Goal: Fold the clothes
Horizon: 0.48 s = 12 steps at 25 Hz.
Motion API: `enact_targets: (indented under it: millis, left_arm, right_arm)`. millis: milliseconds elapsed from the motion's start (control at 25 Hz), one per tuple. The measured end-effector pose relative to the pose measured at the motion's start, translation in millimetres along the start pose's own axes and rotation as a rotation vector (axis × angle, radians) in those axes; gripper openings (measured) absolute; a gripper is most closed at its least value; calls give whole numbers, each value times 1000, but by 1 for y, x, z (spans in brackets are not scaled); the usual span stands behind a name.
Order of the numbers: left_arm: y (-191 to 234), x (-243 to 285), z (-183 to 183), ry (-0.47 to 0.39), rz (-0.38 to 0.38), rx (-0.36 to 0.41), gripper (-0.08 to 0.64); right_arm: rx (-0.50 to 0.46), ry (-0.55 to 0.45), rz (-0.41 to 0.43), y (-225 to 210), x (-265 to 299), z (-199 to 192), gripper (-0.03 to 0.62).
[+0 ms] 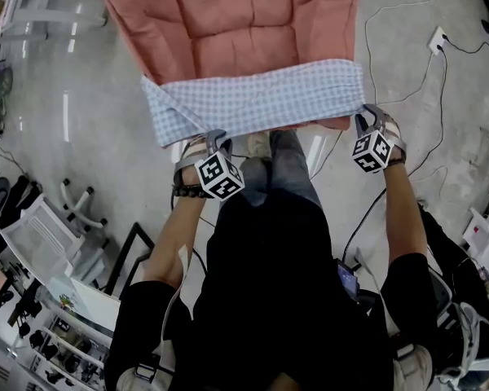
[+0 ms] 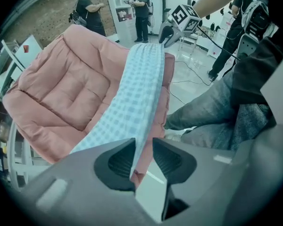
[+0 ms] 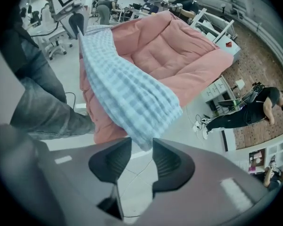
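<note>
Head view: folded blue-and-white checked cloth (image 1: 253, 98) lies along the pink quilted cushion's (image 1: 228, 15) near edge. Left gripper (image 2: 142, 147) and right gripper (image 3: 141, 147) flank its corners, jaws parted, cloth edge unpinched in each gap. Bare grey floor (image 1: 65, 80) surrounds the cushion.

Both arms reach forward and down from the near side, the left forearm (image 1: 173, 239) with a dark beaded band (image 1: 188, 191) at the wrist and the right forearm (image 1: 403, 218) nearly straight, each hand closed round its gripper with a marker cube (image 1: 220, 176) facing up. The left gripper (image 1: 215, 139) points steeply down on the left, its jaws a narrow gap apart, with the edge of the checked cloth (image 1: 261, 100) hanging in the gap against one pad, unclamped. The right gripper (image 1: 365, 120) points steeply down on the right, jaws likewise slightly parted, the cloth's corner at the mouth of the gap and not pinched.
</note>
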<state>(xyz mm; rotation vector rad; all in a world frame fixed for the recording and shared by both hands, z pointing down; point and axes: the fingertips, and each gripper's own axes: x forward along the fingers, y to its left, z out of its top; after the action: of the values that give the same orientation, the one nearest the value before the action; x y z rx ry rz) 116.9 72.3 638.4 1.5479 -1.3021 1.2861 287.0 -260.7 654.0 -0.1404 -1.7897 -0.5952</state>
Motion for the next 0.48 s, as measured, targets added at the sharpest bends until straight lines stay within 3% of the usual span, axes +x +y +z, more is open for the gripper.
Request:
enact_targets:
  millis: [80,320,480]
  left_arm:
    - [0,0,2,-20,-11,-16,159]
    - [1,-7,8,-53,-10,-27,284]
    - [-9,-5,0,-38,-53,-50,295]
  right_arm:
    - [11,-3,44,11,-3,3,186]
    - [71,-35,83,23,-20,17,215]
    - [86,-72,77,24,-33,32,216]
